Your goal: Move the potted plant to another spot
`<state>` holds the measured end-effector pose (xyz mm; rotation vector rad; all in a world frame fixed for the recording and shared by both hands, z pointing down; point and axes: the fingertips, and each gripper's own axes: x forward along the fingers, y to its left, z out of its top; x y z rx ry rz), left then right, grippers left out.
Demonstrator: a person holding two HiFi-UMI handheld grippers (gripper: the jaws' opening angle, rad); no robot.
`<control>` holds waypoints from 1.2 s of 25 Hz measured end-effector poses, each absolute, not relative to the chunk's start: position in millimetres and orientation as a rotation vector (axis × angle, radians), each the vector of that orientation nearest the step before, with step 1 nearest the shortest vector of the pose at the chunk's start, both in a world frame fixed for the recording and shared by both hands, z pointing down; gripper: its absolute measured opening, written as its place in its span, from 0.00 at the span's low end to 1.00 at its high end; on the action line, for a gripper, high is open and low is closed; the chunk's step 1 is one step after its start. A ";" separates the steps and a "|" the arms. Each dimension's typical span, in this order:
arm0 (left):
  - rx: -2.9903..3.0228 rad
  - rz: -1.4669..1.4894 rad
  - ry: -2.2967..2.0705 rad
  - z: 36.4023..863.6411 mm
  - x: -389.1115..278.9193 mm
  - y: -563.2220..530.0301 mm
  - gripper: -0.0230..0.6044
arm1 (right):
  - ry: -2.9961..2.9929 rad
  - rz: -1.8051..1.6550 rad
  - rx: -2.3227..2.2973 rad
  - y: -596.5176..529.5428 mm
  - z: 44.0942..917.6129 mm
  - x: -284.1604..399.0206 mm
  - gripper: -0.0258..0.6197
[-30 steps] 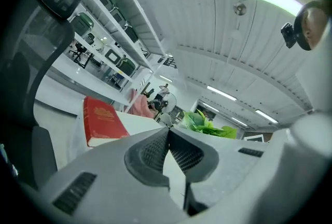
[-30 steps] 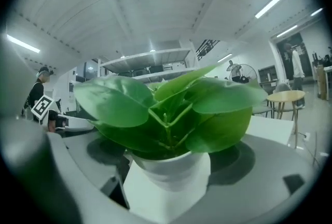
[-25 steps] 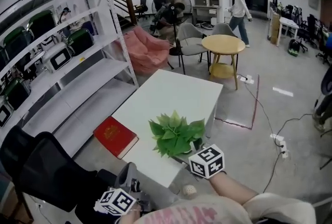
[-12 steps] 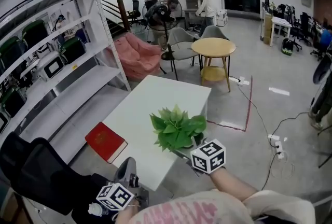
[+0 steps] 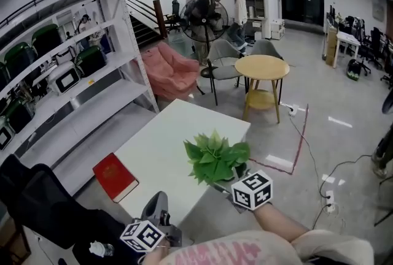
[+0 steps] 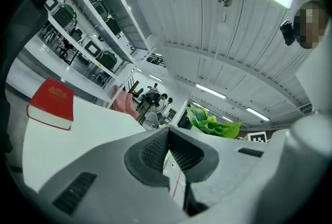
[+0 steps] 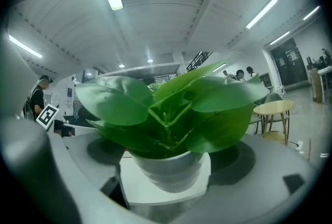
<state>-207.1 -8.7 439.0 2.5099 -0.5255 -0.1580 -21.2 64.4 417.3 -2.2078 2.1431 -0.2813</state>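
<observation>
Right gripper clamps the potted plant by its pot at the table's 5 o'clock corner, apparently to carry it; left gripper, jaws together and empty, idles at 7 o'clock.

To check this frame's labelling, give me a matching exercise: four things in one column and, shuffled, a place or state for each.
Things:
1. potted plant
2. red book
3. left gripper
4. round wooden table

Places or states:
A. jaws together, nothing between them
B. lying flat at the left edge of the white table
C. standing on the floor beyond the white table
D. pot clamped between the jaws of the right gripper

Pairs: 1-D, 2-B, 3-A, 4-C
</observation>
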 end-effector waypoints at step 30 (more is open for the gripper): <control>2.463 -0.108 -0.465 473.5 -25.8 21.2 0.04 | 2.127 -0.318 -2.260 103.3 447.8 145.4 0.81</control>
